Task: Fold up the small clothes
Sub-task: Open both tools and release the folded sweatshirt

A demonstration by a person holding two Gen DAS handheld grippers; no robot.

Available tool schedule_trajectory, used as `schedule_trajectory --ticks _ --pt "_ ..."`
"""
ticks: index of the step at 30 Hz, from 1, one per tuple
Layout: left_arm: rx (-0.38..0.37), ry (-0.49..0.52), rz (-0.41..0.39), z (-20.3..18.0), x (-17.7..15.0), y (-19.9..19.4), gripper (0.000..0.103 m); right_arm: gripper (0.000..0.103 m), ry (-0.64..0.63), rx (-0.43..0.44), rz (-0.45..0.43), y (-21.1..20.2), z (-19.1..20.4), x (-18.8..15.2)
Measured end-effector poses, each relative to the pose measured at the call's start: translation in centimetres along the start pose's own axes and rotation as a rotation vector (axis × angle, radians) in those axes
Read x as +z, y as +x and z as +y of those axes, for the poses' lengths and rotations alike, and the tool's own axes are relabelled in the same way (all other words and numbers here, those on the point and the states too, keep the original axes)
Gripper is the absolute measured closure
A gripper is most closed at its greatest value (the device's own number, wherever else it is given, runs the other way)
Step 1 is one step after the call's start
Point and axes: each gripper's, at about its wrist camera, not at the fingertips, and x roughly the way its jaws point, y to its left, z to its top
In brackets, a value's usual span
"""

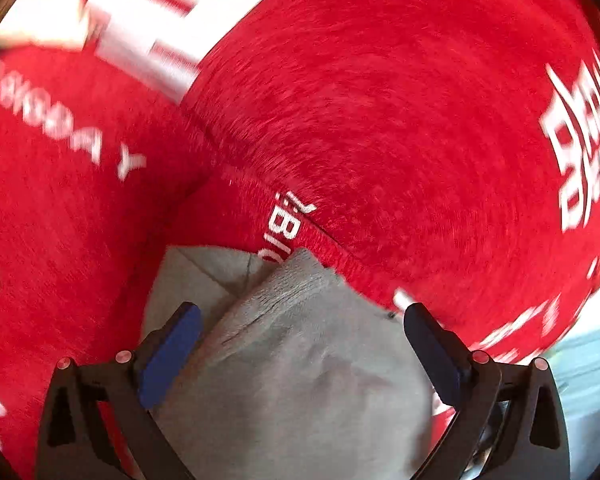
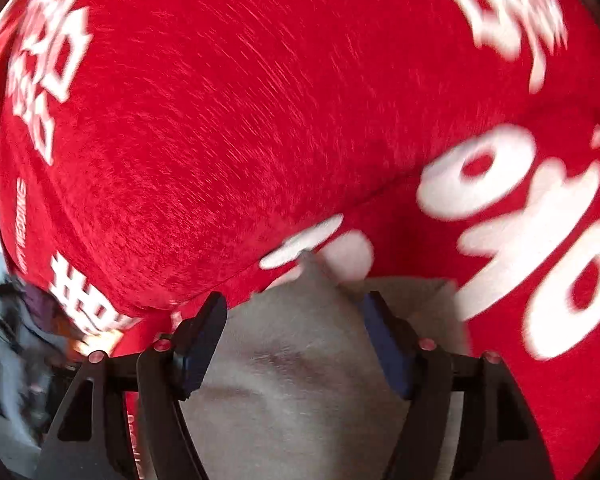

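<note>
- The grey garment [image 1: 300, 364] lies on a red plush cover [image 1: 380, 100] printed with white lettering. I cannot tell whether a bed or a bench is under that cover.
- In the left wrist view the garment's near part fills the space between the fingers, and a ribbed corner [image 1: 296, 276] points away from the camera, onto the red cloth.
- The left tool [image 1: 302, 330] stands wide open. Its blue-padded fingers sit on either side of the grey fabric, clear of it, so nothing is pinched.
- The right tool [image 2: 294, 322] is also open, though less widely. Grey fabric lies between its fingers, and I see neither pad pressing into it.
- With both tools straddling the same garment from opposite sides and both angled downward, this looks like a two-handed fold. Each tool is probably lined up with an edge or corner so the cloth can be handled evenly.
- Both views are smeared with motion blur, so the exact edges of the fabric are hard to trace.
- Judging by the bunched, creased surface, the garment is not yet a neat, flat fold.
- Plush could catch the knit and drag it, so lifting an edge would likely suit better than sliding it.
</note>
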Motion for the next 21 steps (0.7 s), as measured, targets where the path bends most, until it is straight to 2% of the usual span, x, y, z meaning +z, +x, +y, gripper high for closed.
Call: schedule_trajectory --ticks 2,6,7,8,9,11,14,17,19,21 --pt "0.021 0.146 0.021 -2.5 -1.3 0.4 0.002 0.029 -0.163 -0.077 0.023 0.7 2.5 -0.6" --pt "0.04 0.406 0.115 -7.2 -4.7 4.1 0.002 0.029 -0.449 -0.089 0.155 4.7 8.2 -3.5" --pt "0.085 0.463 0.117 -7.7 -5.0 5.3 0.002 0.029 -0.502 -0.122 0.169 5.5 8.9 -4.2" --pt "0.166 0.496 0.117 -7.6 -5.0 6.5 0.002 0.029 -0.538 -0.166 0.181 6.4 9.1 -4.7" --pt "0.222 0.488 0.115 -6.7 -4.5 7.0 0.002 0.029 -0.542 -0.207 0.196 7.2 8.7 -4.8" --pt "0.287 0.392 0.1 -3.5 -2.6 7.2 0.002 0.029 -0.469 -0.231 0.204 7.6 6.5 -4.2" --pt "0.302 0.167 0.037 2.3 0.8 5.0 0.002 0.029 -0.311 -0.219 0.183 6.8 2.1 -2.7" --pt "0.272 0.032 0.041 5.8 2.4 3.2 0.002 0.029 -0.23 -0.234 0.189 6.1 -0.5 -1.8" --pt "0.248 0.035 0.003 5.7 2.4 1.7 0.002 0.029 -0.254 -0.264 0.136 4.6 0.3 -1.7" --pt "0.236 0.09 -0.045 3.6 1.7 0.2 0.002 0.029 -0.295 -0.278 0.073 3.4 1.9 -1.7"
